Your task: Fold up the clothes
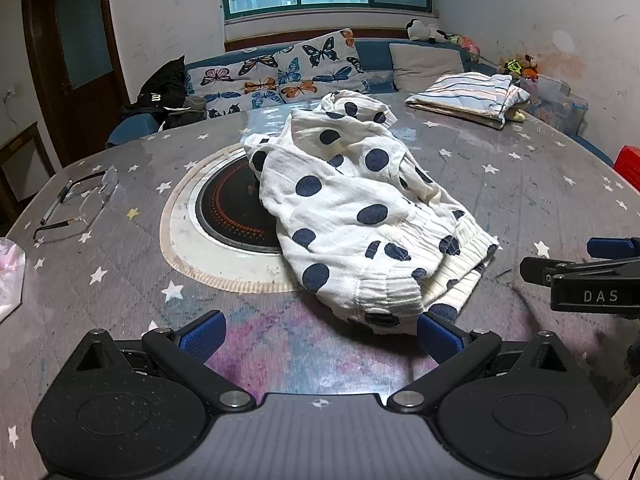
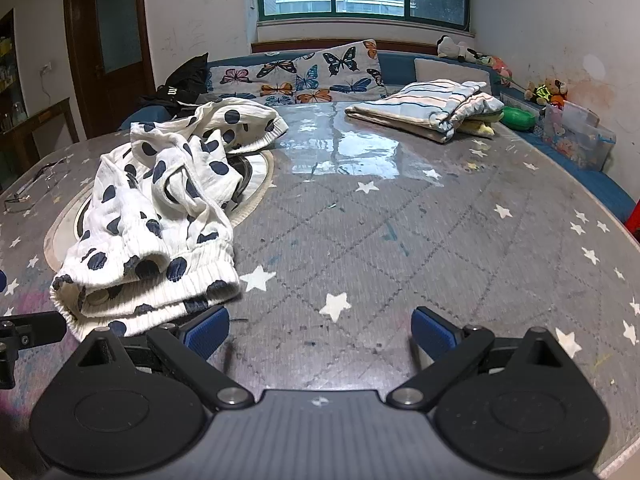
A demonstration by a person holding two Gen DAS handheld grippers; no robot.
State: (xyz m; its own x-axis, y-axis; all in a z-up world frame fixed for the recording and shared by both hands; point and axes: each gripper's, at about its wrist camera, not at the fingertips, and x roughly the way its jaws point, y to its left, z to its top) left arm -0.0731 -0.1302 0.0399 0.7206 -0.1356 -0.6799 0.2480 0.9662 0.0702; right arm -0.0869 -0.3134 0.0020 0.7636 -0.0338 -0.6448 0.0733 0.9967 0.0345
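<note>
While both claws hang wide and empty, the left claw noses up to the hem of the spotted garment, likely lining up a first pinch. Right claw waits over bare surface; the garment sprawls crumpled mid-surface, a folded striped pile beyond.

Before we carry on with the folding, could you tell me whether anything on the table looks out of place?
Yes: the polka-dot garment lies crumpled, partly covering the round black cooktop set into the table, while the striped clothes already sit folded at the far edge.
</note>
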